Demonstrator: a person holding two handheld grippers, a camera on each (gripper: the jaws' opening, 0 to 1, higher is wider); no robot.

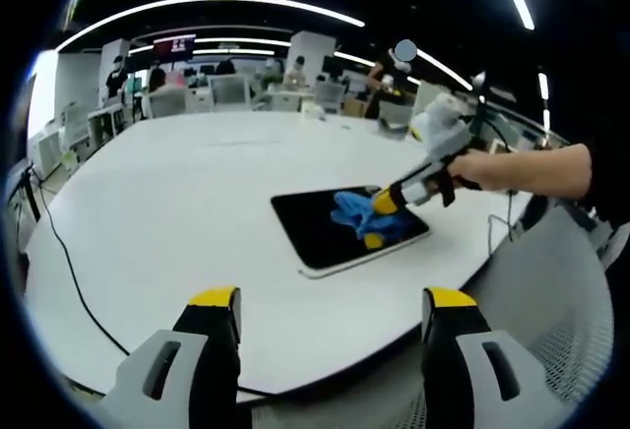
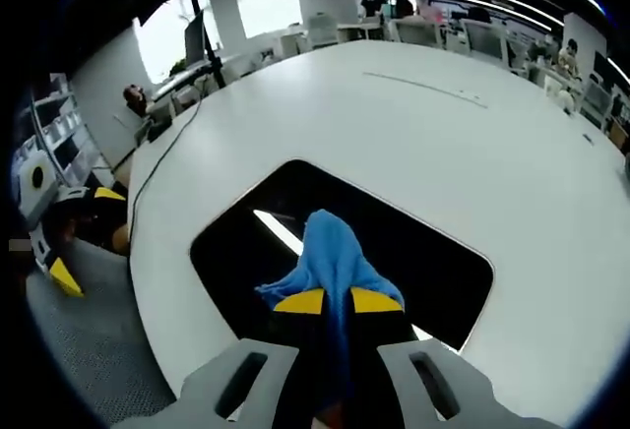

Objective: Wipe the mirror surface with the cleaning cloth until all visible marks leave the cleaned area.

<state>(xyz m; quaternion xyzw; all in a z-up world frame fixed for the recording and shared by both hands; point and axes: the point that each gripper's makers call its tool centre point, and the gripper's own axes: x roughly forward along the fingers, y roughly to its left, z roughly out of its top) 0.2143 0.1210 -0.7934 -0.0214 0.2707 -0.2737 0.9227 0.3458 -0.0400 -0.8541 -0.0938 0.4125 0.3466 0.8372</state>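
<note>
Pinching the blue cloth (image 2: 333,252) on the mirror (image 2: 236,242), right claw (image 2: 337,301) (left claw (image 1: 333,311) apart).

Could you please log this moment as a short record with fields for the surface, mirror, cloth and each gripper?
surface: large white table
mirror: dark rectangular mirror lying flat on the table, reflecting a ceiling light strip
cloth: blue cleaning cloth resting on the mirror
right gripper: right gripper shut on the cloth, over the mirror
left gripper: left gripper open, holding nothing, off the table's near edge
other: black cable across the table
</note>
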